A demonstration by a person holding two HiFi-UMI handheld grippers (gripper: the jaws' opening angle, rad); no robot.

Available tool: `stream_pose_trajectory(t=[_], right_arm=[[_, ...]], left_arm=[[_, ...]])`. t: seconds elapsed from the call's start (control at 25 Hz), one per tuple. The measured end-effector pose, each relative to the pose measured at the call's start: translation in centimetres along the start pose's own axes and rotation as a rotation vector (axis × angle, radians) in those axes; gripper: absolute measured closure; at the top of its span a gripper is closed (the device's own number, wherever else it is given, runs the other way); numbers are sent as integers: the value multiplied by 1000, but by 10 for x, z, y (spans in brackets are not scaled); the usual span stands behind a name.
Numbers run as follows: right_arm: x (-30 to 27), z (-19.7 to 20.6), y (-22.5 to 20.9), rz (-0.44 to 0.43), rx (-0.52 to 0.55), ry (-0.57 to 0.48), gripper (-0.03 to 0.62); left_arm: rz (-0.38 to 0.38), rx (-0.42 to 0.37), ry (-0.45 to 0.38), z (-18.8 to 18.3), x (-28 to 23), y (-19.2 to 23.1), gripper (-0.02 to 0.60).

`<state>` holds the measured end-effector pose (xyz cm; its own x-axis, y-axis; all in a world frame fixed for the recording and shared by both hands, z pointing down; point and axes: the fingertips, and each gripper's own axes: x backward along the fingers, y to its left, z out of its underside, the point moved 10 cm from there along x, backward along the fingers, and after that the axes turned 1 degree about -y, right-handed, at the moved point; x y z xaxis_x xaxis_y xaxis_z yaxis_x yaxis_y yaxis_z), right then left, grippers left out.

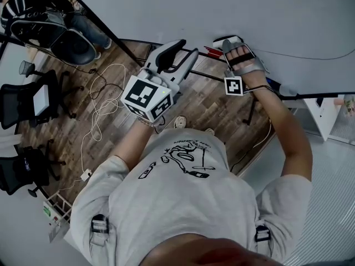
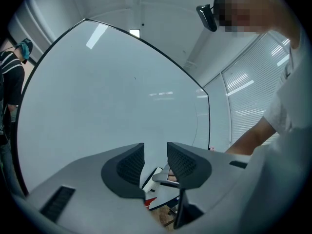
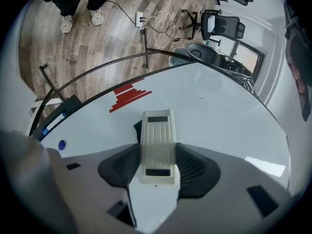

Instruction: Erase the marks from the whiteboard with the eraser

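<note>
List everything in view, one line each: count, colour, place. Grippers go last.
whiteboard: one, white with a dark frame, in front of the person
marks: one stepped patch, red, near the board's lower edge
eraser: one, off-white, between the right jaws, short of the marks
dot: one, blue, on the board near its edge
floor: brown wood, under the board
office chairs: at least two, black, on the floor
power strip: one, white, on the floor
bystander: one, striped top, beside the board
left gripper: one, grey, jaws apart and empty, facing the board
right gripper: one, grey, closed on the eraser
</note>
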<state>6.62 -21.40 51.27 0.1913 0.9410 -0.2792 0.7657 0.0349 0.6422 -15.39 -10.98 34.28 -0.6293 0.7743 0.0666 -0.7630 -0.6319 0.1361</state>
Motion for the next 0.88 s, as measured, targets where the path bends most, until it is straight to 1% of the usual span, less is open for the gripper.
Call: stream_pose_trajectory(t=[0.28,0.48,0.64,0.8,0.88], right_arm=[[4,7,9,-12,33,-14,358],[10,16,24,-36,40,-7,358],[15,22,41,-71,35,9,358],[13,19,32,-107,-7,22,356],[11,15,22,-103,-30,27,356]], left_arm=[[3,1,1,1,-8,-6,425],[4,7,-3,1,-10,-6,425],[16,13,-3,3,-14,-8,425],[25,17,-4,3,-15,-9,425],[24,19,-2,4,-15,-9,425]])
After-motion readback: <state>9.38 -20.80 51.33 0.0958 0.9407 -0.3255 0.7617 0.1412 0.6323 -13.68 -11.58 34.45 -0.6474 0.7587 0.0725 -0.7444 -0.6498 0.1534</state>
